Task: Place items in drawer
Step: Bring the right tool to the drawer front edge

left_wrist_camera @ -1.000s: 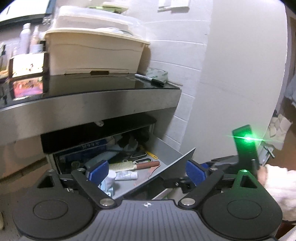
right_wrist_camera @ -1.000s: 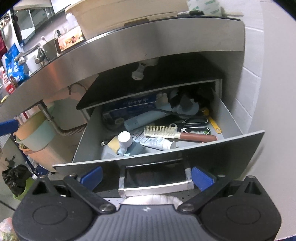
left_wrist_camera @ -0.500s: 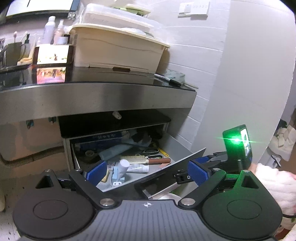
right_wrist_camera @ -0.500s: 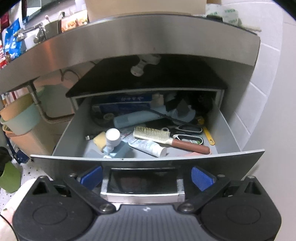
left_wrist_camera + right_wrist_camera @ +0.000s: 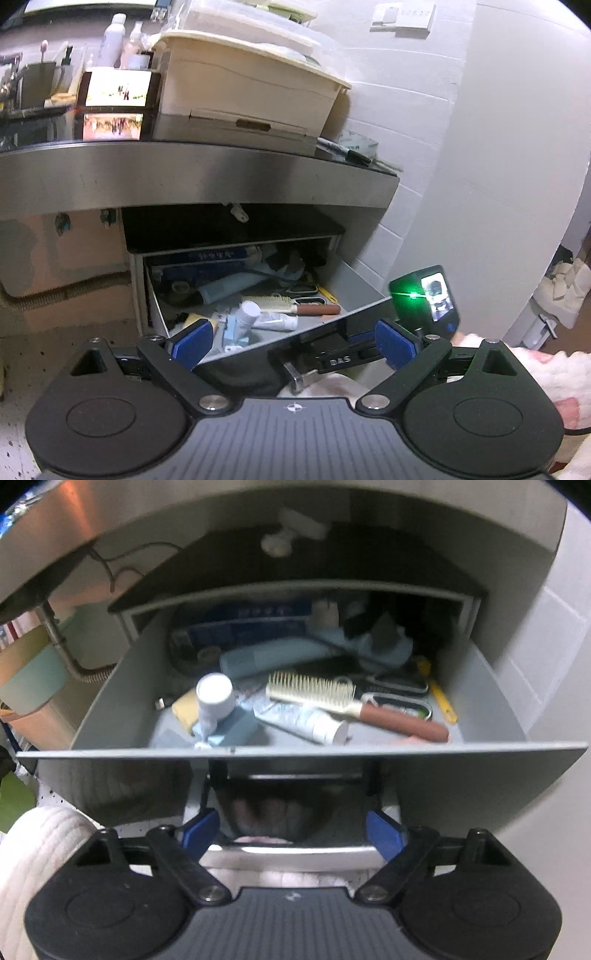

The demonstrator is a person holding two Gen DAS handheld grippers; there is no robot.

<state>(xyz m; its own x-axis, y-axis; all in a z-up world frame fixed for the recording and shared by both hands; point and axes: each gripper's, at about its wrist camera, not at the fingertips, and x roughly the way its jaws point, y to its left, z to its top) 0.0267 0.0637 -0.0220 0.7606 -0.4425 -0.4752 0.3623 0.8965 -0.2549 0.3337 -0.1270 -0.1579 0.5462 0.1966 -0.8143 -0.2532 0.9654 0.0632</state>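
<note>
Bench (image 5: 184, 173) above, drawer (image 5: 461, 775) open, stuffed; right fingers (image 5: 199, 829) just clamped handle (image 5: 291, 849) between them, left fingers (image 5: 194, 341) apart, empty; shutting probably left.

The drawer (image 5: 295, 755) contents are motion-blurred in the right wrist view, its blue box (image 5: 251, 622) lettering unreadable.

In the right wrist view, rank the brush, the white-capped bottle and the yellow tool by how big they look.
1. Brush, cream bristles and brown handle, the longest.
2. White-capped bottle, though it stands nearest the camera, so this is unsure.
3. Yellow tool, a thin strip by the drawer wall.
</note>
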